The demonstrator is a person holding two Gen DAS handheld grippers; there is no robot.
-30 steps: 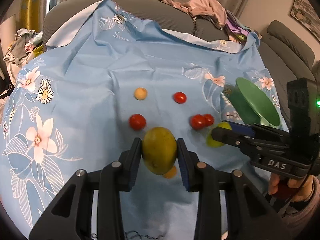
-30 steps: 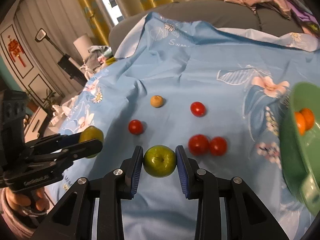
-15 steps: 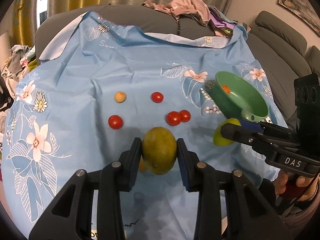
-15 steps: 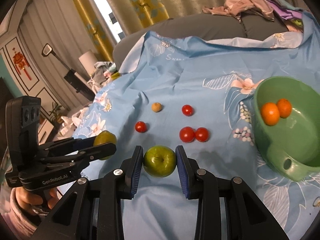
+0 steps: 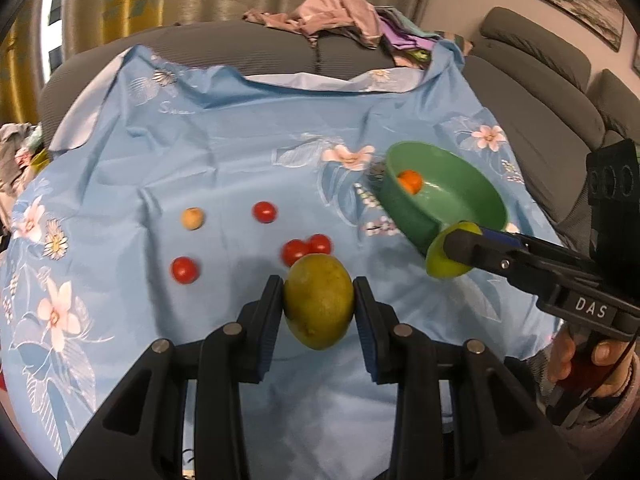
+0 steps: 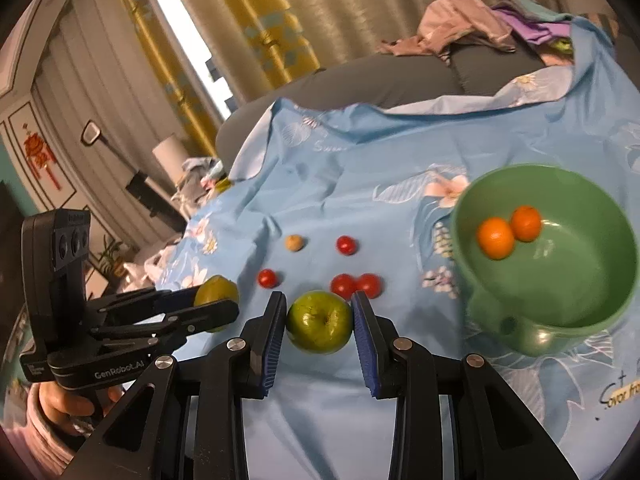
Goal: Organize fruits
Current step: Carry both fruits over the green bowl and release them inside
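Fruits are shown mid-sort above a sofa draped in a blue floral cloth [image 5: 240, 152]. A yellow-green mango [image 5: 319, 301] is clamped between the jaws of the left gripper [image 5: 319, 304] and held clear of the cloth near its front edge, while a green apple [image 6: 320, 322] is clamped in the jaws of the right gripper [image 6: 320, 320], just beside the green bowl [image 6: 592, 312] at the cloth's right side. Two oranges [image 6: 495, 238] are already seen inside the bowl. Four red tomatoes [image 6: 346, 245] and one small tan fruit [image 6: 295, 243] are left loose on the cloth's middle, two of the tomatoes touching.

The apple appears bound for the bowl. The bowl sits tilted on soft upholstery, so it could be tipped or shoved by a release made against its rim, and the oranges spilled. Round, smooth fruit could also slip from the narrow pads if either grip is eased early, then roll down the cloth's folds. The two grippers are held near each other, and a collision is possible if both are brought to the bowl together.
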